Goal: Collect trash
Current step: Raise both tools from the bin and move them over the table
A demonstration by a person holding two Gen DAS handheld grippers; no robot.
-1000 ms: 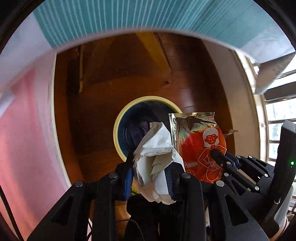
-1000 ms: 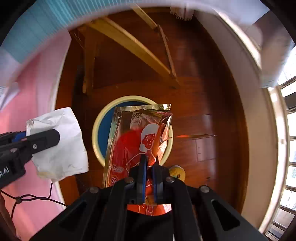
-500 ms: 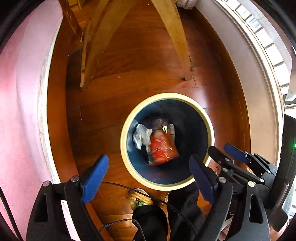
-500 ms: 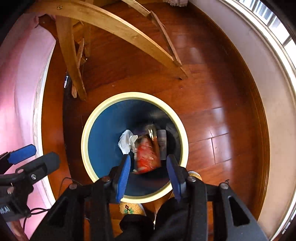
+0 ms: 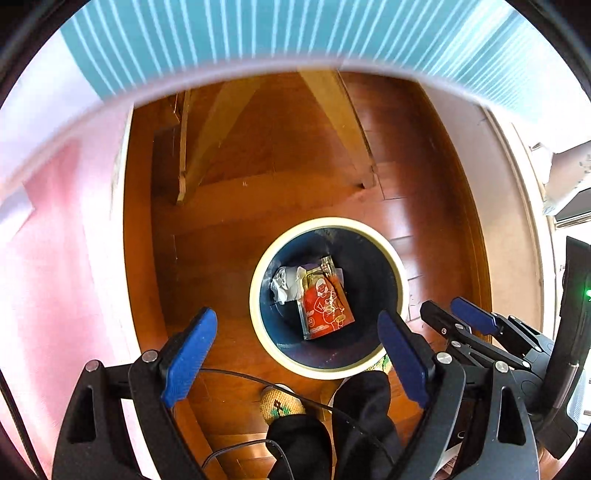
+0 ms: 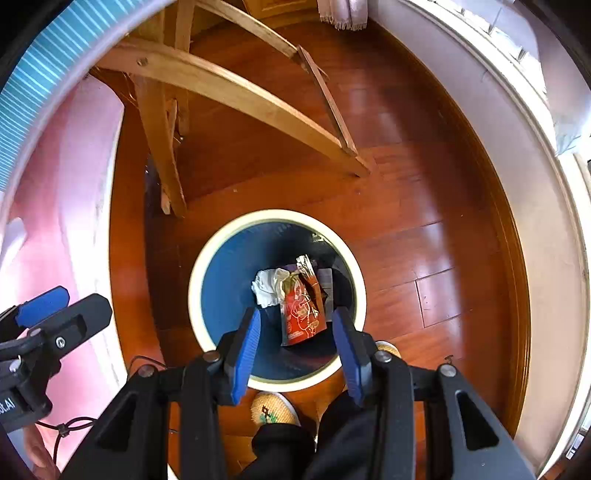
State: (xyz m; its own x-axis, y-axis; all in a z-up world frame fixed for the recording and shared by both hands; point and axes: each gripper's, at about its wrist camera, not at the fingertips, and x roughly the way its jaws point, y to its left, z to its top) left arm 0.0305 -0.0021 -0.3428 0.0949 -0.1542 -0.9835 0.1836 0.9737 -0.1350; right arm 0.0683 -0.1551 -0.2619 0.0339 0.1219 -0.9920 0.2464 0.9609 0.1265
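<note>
A round bin (image 5: 399, 266) with a cream rim and dark blue inside stands on the wooden floor; it also shows in the right wrist view (image 6: 207, 266). Inside it lie a red snack wrapper (image 5: 325, 310) (image 6: 301, 314) and a crumpled white tissue (image 5: 284, 284) (image 6: 267, 288). My left gripper (image 5: 295, 350) is open and empty, high above the bin. My right gripper (image 6: 297, 339) is open and empty, also above the bin. The right gripper shows at the right of the left wrist view (image 5: 458, 314); the left gripper's fingers (image 6: 44, 306) show at the left of the right wrist view.
A wooden chair's legs (image 6: 229, 88) stand on the floor beyond the bin. A pink cloth (image 5: 48, 258) hangs at the left and a teal striped cloth (image 5: 277, 33) edges the top. The person's slippered foot (image 6: 273, 410) is just below the bin. A white baseboard (image 6: 517, 147) curves at the right.
Both grippers opened and dropped the tissue and the red wrapper into the bin. The trash now rests at the bottom. Both grippers have pulled back a little from the bin.
</note>
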